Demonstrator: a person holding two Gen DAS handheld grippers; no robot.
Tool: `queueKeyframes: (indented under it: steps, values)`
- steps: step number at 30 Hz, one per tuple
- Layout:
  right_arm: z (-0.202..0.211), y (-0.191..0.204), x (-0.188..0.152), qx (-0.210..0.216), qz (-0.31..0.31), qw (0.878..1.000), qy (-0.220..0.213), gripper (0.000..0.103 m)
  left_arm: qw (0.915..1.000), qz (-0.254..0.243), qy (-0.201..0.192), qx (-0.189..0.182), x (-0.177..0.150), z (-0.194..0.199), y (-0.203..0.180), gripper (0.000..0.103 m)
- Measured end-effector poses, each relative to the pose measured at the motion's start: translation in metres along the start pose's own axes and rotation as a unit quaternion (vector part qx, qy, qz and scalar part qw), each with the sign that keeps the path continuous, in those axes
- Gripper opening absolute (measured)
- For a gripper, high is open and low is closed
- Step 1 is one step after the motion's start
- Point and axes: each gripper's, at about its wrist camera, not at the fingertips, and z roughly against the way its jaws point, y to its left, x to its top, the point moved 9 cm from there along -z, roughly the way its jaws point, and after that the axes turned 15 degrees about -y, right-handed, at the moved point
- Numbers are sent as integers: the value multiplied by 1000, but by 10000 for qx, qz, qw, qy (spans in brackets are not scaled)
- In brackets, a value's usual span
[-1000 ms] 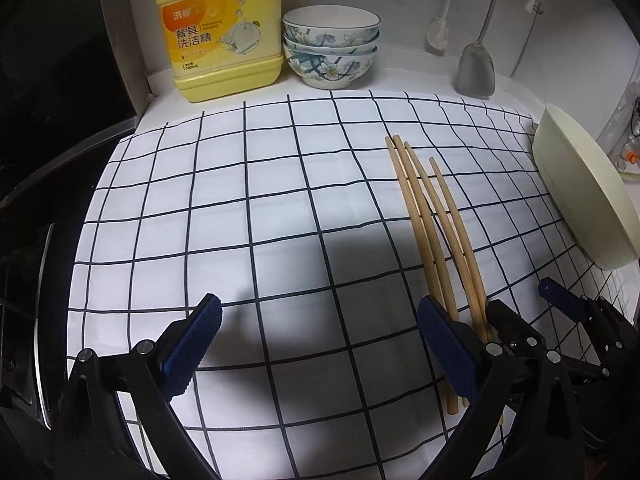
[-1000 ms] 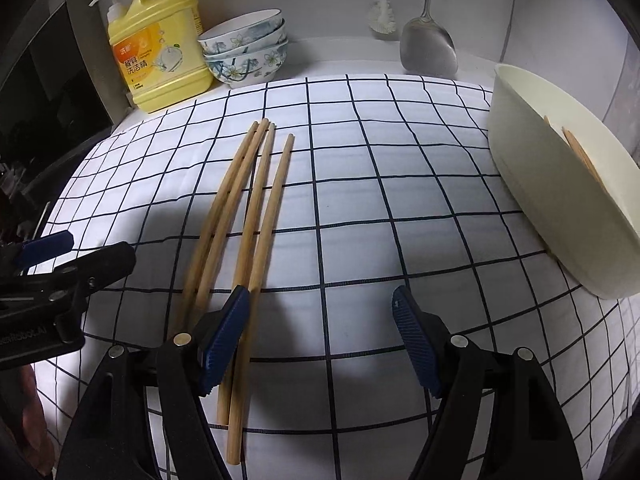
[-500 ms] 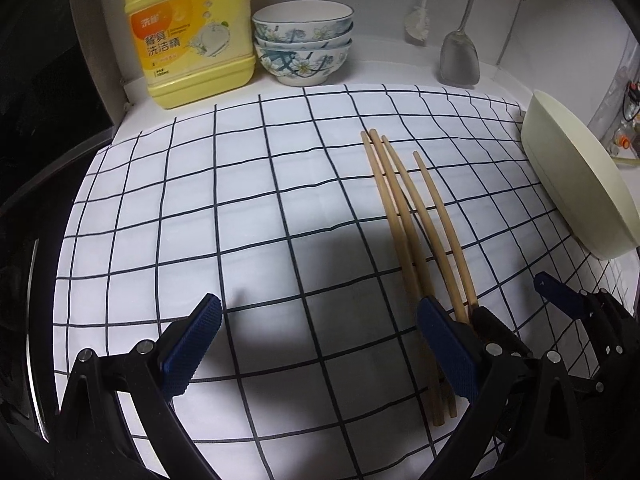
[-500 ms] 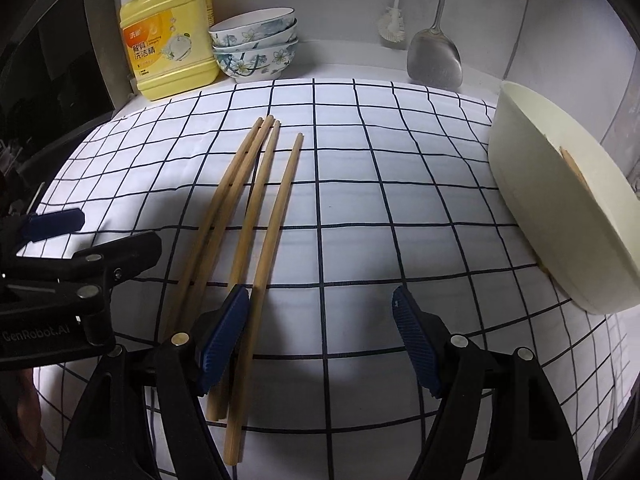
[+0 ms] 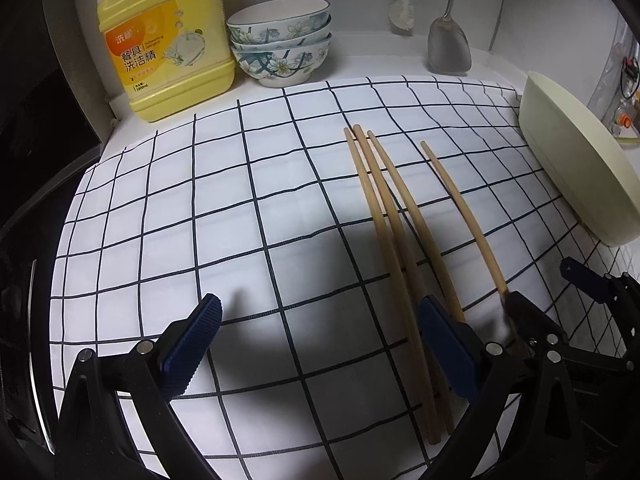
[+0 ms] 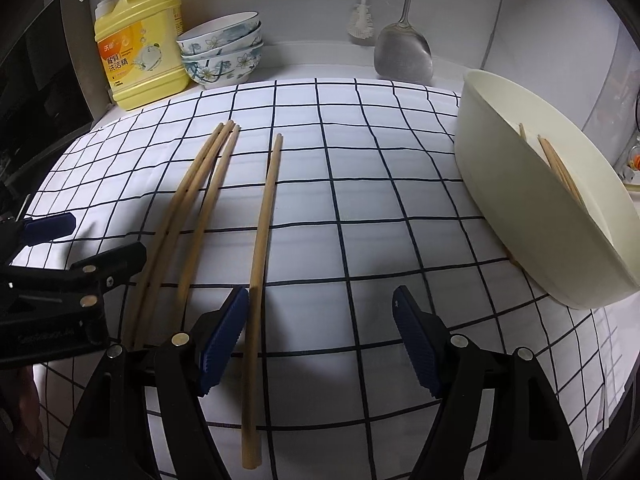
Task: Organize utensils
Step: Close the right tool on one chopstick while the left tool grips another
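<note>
Four wooden chopsticks lie on the checked cloth (image 5: 240,200). Three of them (image 5: 380,216) (image 6: 192,208) lie close together. The fourth chopstick (image 5: 460,208) (image 6: 264,220) lies apart to their right. My right gripper (image 6: 320,320) (image 5: 540,284) is open and low over the cloth, and the single chopstick passes between its fingers, just inside the left pad (image 6: 224,320). My left gripper (image 5: 320,328) (image 6: 96,240) is open with nothing between its fingers, and the three chopsticks run under its right pad (image 5: 444,340). A cream basin (image 6: 520,208) (image 5: 576,176) at the right holds more chopsticks (image 6: 560,164).
A yellow detergent jug (image 5: 164,44) and stacked floral bowls (image 5: 280,44) stand at the back left. A metal spatula (image 6: 404,56) and a white brush (image 6: 362,20) hang on the back wall. A dark stove edge (image 5: 24,240) borders the cloth on the left.
One chopstick has slid right, away from the other three, and now lies between the right gripper's open fingers. Both grippers stayed open.
</note>
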Motion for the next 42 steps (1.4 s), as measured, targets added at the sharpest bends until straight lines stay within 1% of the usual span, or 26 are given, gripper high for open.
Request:
queueKeyframes:
  steps: [3, 9, 11, 12, 18, 20, 24, 29, 32, 34, 35, 36, 37, 38, 39, 40, 41, 42]
  values:
    - [1, -1, 0, 13, -72, 10000, 6, 70, 9999, -86, 75, 69, -3, -4, 0, 97]
    - [2, 2, 0, 1, -46, 10000, -14, 70, 9999, 24, 111, 15, -5, -9, 1, 98]
    - [2, 2, 0, -4, -25, 10000, -24, 70, 9998, -8, 179, 89, -6, -12, 2, 97]
    - [3, 2, 0, -5, -10, 10000, -30, 70, 9996, -46, 202, 168, -7, -14, 4, 98]
    - [3, -4, 0, -44, -12, 10000, -39, 70, 9995, 126, 191, 205, -10, -14, 19, 98]
    - [3, -5, 0, -55, -25, 10000, -45, 70, 9993, 174, 186, 281, -10, -14, 27, 98]
    - [1, 0, 3, -40, -16, 10000, -87, 70, 9988, 270, 244, 320, -7, -18, 32, 98]
    - [-10, 10, 4, 24, 145, 9999, -8, 70, 9988, 188, 220, 385, 6, -29, 25, 98]
    - [-14, 13, 4, 79, 197, 9998, -34, 70, 9992, 165, 184, 328, 12, -35, 21, 98]
    - [-14, 14, 5, 133, 206, 9997, -41, 69, 9994, 204, 156, 245, 14, -39, 19, 96]
    - [-15, 15, 5, 164, 215, 9996, -40, 65, 9994, 256, 123, 184, 15, -39, 18, 91]
    - [-15, 18, 5, 244, 237, 9994, -37, 63, 9995, 252, 59, 189, 17, -38, 17, 85]
    - [-14, 20, 6, 297, 277, 9992, -33, 56, 9996, 220, 7, 160, 18, -37, 15, 81]
    - [-13, 24, 6, 335, 343, 9988, -32, 50, 9998, 163, -49, 109, 19, -36, 12, 71]
    - [-13, 28, 6, 374, 438, 9983, -38, 47, 9999, 117, -83, 66, 19, -35, 9, 62]
    - [-12, 30, 7, 419, 471, 9980, -38, 39, 9999, 51, -113, 8, 20, -33, 5, 56]
    - [-12, 33, 7, 461, 488, 9977, -38, 33, 9999, -7, -132, -55, 21, -32, 0, 43]
    - [-12, 36, 7, 487, 498, 9976, -41, 31, 9998, -52, -137, -101, 21, -31, -3, 35]
